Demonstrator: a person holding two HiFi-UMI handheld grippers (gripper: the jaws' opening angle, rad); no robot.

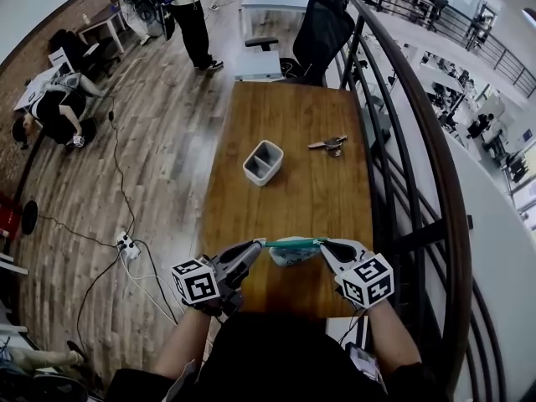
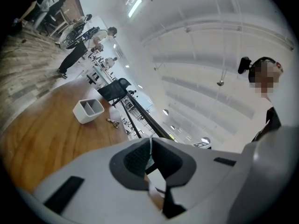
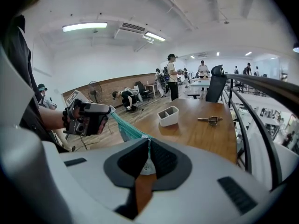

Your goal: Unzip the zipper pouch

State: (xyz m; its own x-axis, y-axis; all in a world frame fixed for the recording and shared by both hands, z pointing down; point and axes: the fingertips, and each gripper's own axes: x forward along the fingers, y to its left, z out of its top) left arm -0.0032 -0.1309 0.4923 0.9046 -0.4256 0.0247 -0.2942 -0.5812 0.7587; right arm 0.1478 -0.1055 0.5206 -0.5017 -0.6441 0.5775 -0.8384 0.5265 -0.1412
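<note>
Right gripper view shows left tongs (image 3: 108, 110) clamping the pouch (image 3: 125, 128).

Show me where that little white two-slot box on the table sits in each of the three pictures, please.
Head view: the white box is in the middle of the wooden table.
Left gripper view: left of centre, about halfway up.
Right gripper view: slightly right of centre, just past halfway down.
Shared landmark: the small metal item lies right of the box in all three views.
</note>
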